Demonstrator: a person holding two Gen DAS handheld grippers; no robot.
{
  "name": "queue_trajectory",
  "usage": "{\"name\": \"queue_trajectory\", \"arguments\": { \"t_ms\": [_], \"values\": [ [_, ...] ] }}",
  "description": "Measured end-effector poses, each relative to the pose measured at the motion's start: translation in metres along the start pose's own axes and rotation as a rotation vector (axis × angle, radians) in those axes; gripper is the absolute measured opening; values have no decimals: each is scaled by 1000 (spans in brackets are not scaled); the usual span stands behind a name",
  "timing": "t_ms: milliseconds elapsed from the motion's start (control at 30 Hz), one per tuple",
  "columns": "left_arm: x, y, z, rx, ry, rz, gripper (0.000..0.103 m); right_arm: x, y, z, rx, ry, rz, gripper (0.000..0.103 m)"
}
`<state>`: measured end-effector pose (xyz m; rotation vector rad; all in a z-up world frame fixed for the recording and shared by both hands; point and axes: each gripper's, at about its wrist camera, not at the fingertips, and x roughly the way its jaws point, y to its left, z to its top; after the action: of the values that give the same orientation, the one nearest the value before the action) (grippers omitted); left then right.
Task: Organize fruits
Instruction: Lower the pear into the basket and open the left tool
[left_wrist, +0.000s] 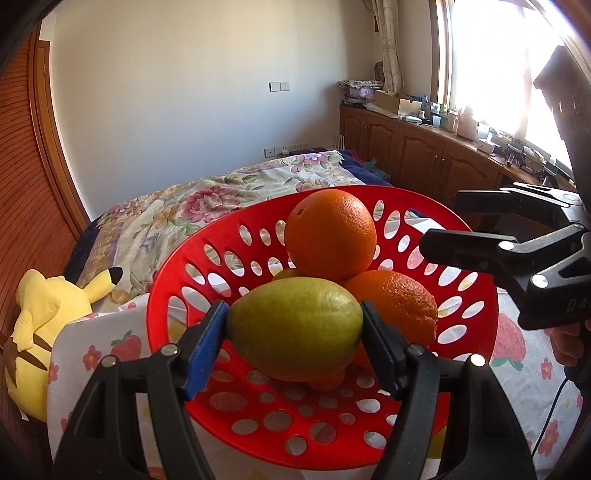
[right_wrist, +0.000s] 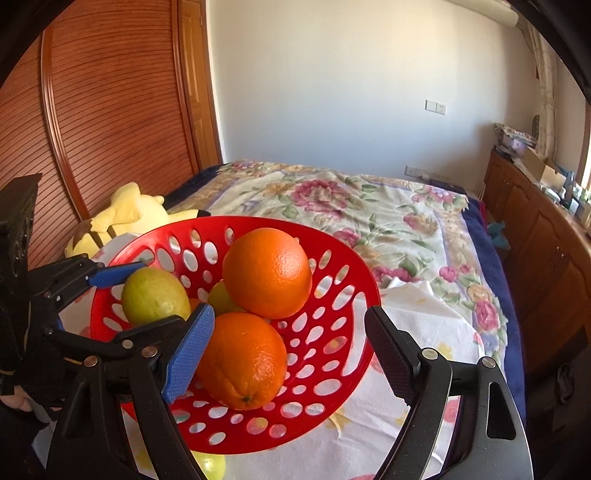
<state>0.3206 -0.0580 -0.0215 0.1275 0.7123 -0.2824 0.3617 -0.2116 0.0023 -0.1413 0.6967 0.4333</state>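
Observation:
A red perforated basket (left_wrist: 159, 295) (right_wrist: 258, 221) stands on a strawberry-print cloth. In it is a pile of fruit: a large orange (left_wrist: 330, 236) (right_wrist: 266, 271) on top and a second orange (left_wrist: 399, 299) (right_wrist: 243, 358) lower down. My left gripper (left_wrist: 293, 321) (right_wrist: 162, 291) is shut on a yellow-green fruit (left_wrist: 295, 343) (right_wrist: 153, 295) at the basket's near-left side. My right gripper (right_wrist: 290, 314) (left_wrist: 441, 221) hangs open over the basket's right side, its blue pad beside the lower orange and its black pad well clear of it. Another greenish fruit (right_wrist: 221, 299) shows behind the oranges.
A yellow plush toy (left_wrist: 40, 325) (right_wrist: 125, 214) lies left of the basket. A bed with a floral quilt (left_wrist: 207, 199) (right_wrist: 351, 206) stretches behind. Wooden cabinets (left_wrist: 424, 147) line the right wall under a window. A yellow-green fruit (right_wrist: 210, 465) lies on the cloth (right_wrist: 424, 321) below the basket.

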Motion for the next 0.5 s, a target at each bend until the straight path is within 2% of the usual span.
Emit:
{"name": "queue_trajectory", "arguments": {
  "t_ms": [167,267,500],
  "values": [
    [-3,1,0,-19,12,-7,72,-8,5,-3,0,-11,-3,85],
    [-19,0,2,-22,-42,-14,72,-12,9,-5,2,-14,-7,85],
    [-55,5,-3,-26,-86,-23,72,-34,23,-15,3,-28,-13,85]
  ]
}}
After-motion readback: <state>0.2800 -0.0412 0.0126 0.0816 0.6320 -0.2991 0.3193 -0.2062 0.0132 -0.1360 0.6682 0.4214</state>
